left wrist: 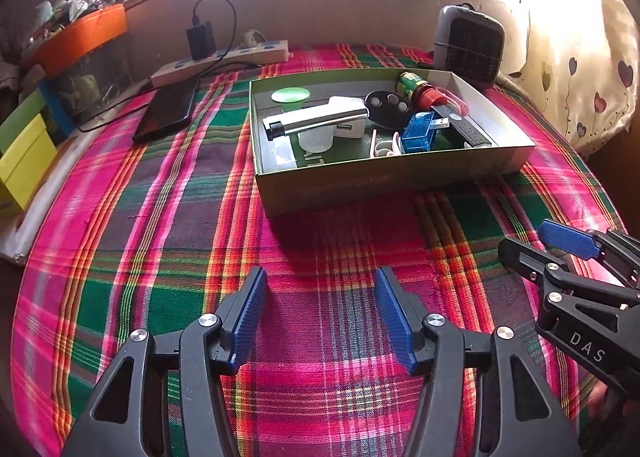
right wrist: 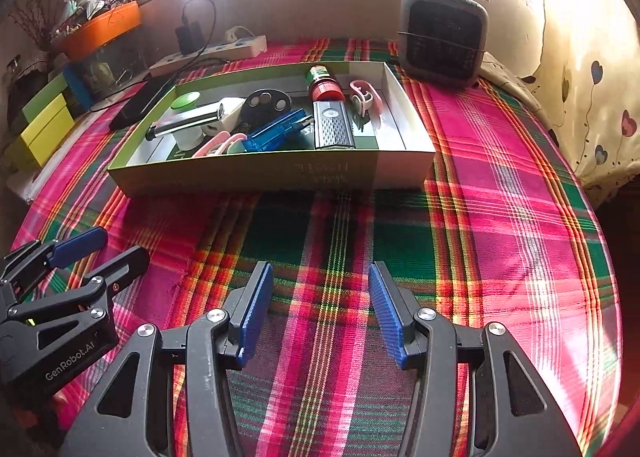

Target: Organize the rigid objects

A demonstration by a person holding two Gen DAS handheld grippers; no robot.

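Fingers of the left gripper [left wrist: 320,313] stand wide and empty above the plaid surface [left wrist: 160,241], short of the box [left wrist: 360,181] that collects a silver torch [left wrist: 316,119] and blue case [left wrist: 418,133]. Right-wrist view: right gripper [right wrist: 320,311] likewise gapes, holding nothing; the box's remote [right wrist: 333,125] and red-capped bottle [right wrist: 322,87] seem already sorted.

Plaid cloth [left wrist: 168,241] carries green box [left wrist: 360,181], phone [left wrist: 166,111], power strip [left wrist: 224,57], heater [left wrist: 468,45]

Green box [left wrist: 384,177] on plaid cloth, w/ silver torch [left wrist: 316,119], blue case [left wrist: 418,133] inside.
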